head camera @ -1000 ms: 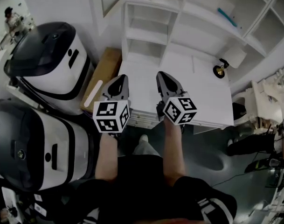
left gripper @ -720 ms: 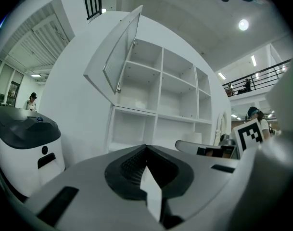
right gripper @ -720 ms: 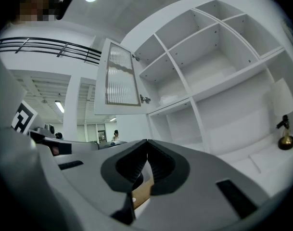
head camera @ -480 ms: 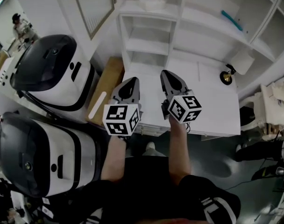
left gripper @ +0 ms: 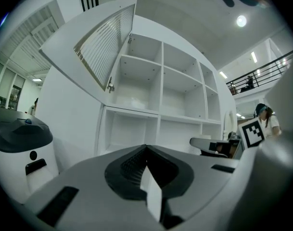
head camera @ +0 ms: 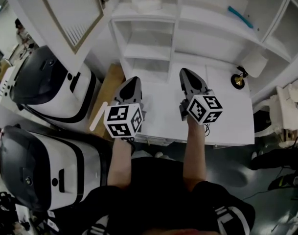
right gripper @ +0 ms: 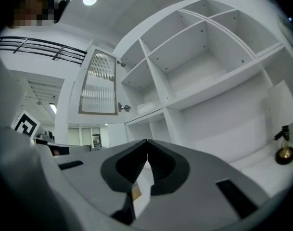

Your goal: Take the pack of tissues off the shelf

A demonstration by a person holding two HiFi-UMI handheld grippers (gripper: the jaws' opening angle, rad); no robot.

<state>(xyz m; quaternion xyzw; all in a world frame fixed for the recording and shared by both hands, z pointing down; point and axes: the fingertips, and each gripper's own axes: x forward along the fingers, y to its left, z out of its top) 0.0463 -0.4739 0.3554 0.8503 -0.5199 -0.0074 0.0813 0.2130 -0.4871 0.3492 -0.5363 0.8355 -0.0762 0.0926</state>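
The pack of tissues (head camera: 146,3) is white and lies in a shelf compartment beside the open cabinet door (head camera: 73,13). It shows faintly as a pale tissue pack (left gripper: 132,101) in the left gripper view and as a tissue pack (right gripper: 147,108) on the shelf board in the right gripper view. My left gripper (head camera: 132,80) and right gripper (head camera: 186,73) hover side by side over the white desk top (head camera: 227,116), well short of the shelf. In each gripper view the jaws meet at the tip, left gripper (left gripper: 146,147) and right gripper (right gripper: 147,141), with nothing between them.
Two large white-and-black machines (head camera: 56,82) (head camera: 41,160) stand at the left, and a wooden board (head camera: 109,89) lies beside the desk. A small brass-based lamp (head camera: 238,80) sits at the desk's right. A teal object (head camera: 240,17) lies on a shelf at the right.
Both grippers have moved forward over the desk toward the shelf. The view has lifted, bringing the open cabinet door and the tissue pack more into sight.
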